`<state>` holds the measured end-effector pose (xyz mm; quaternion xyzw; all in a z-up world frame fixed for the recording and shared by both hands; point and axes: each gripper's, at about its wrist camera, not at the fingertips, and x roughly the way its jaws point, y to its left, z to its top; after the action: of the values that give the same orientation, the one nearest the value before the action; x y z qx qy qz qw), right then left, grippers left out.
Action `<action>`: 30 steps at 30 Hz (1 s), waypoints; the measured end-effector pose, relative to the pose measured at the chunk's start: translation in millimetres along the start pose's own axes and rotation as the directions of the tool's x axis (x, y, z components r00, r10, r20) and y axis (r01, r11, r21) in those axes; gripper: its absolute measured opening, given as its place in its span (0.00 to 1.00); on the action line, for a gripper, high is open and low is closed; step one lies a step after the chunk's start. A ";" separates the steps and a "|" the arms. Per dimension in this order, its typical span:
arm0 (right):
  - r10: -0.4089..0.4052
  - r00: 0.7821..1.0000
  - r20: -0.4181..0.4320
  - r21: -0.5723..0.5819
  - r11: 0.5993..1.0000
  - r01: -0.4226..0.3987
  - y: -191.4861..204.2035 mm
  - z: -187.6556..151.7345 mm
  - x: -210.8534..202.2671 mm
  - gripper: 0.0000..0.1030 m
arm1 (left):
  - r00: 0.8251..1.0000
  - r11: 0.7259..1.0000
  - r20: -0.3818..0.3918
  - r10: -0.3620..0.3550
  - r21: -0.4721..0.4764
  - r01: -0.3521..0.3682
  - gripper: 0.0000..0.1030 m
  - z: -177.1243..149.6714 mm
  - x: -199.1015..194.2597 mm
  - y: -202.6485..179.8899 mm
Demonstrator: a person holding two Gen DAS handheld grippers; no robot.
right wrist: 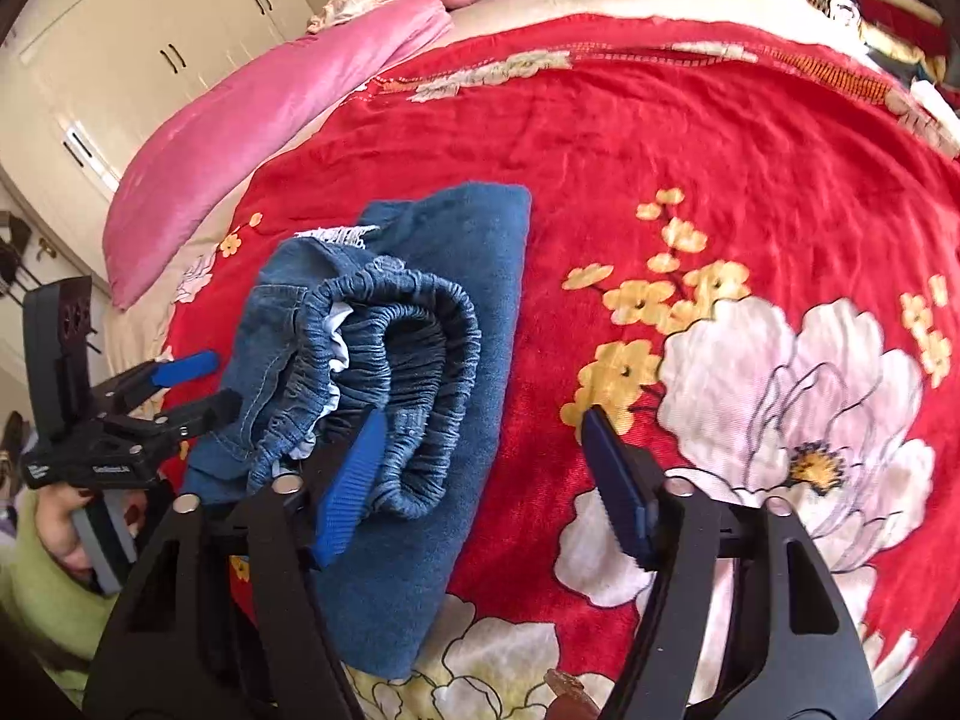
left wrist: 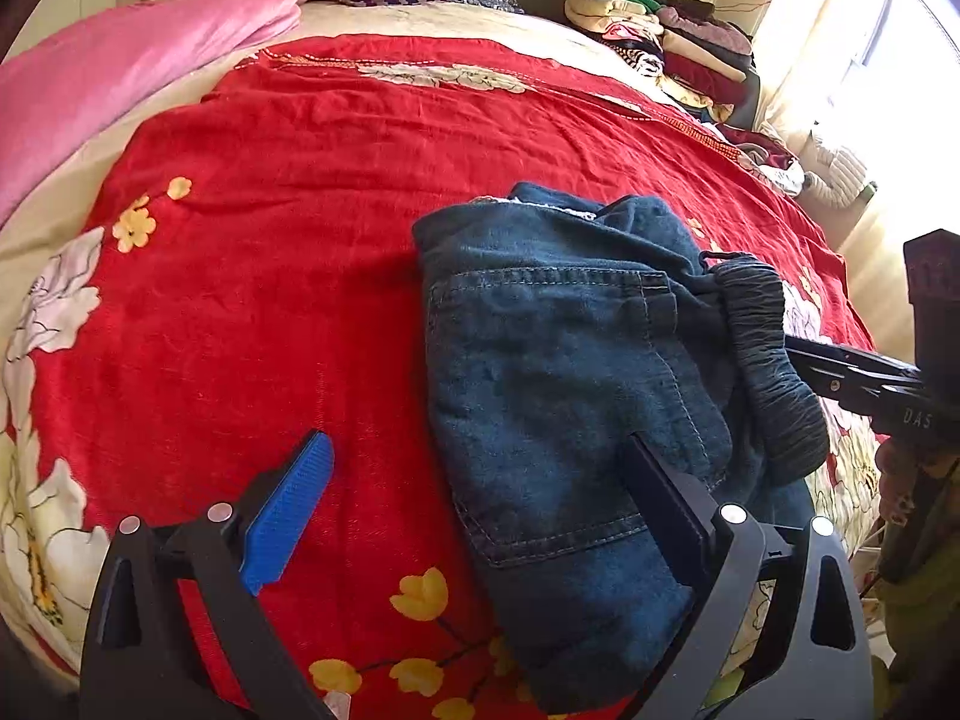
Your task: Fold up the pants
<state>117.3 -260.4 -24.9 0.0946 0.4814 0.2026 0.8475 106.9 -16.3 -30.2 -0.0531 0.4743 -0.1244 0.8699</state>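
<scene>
The folded denim pants [left wrist: 576, 396] lay on the red flowered blanket [left wrist: 288, 276] of the bed; the left gripper [left wrist: 480, 504] was wide open at their side edge, holding nothing; the right gripper [right wrist: 480, 480] was also wide open, beside their elastic waistband [right wrist: 408, 360].

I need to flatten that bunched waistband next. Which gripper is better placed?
Right. The right gripper is open with one finger already at the waistband; the left gripper sits by the pants' other side.
</scene>
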 end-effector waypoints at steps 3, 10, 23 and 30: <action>0.033 0.999 -0.027 0.006 0.999 -0.033 0.4 0.0 9.7 0.46 | 1.000 1.000 0.004 -0.017 -0.014 0.017 0.93 0.8 3.3 0.5; 0.086 0.994 -0.065 -0.030 0.996 -0.088 8.1 1.6 28.1 0.45 | 0.998 0.998 0.013 -0.059 -0.029 0.060 0.89 4.1 9.0 -1.9; 0.126 0.991 -0.054 -0.100 0.986 -0.131 19.5 2.0 34.4 0.28 | 0.989 0.989 0.009 -0.147 -0.030 0.147 0.38 11.8 12.7 -14.7; 0.142 0.990 0.001 -0.159 0.977 -0.140 35.5 15.6 13.3 0.21 | 0.986 0.986 0.036 -0.161 -0.025 0.162 0.31 24.4 -3.1 -14.9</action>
<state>127.8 -222.2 -14.5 0.0617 0.4508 0.2992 0.8387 123.3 -30.5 -11.2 -0.1055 0.4555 -0.1870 0.8640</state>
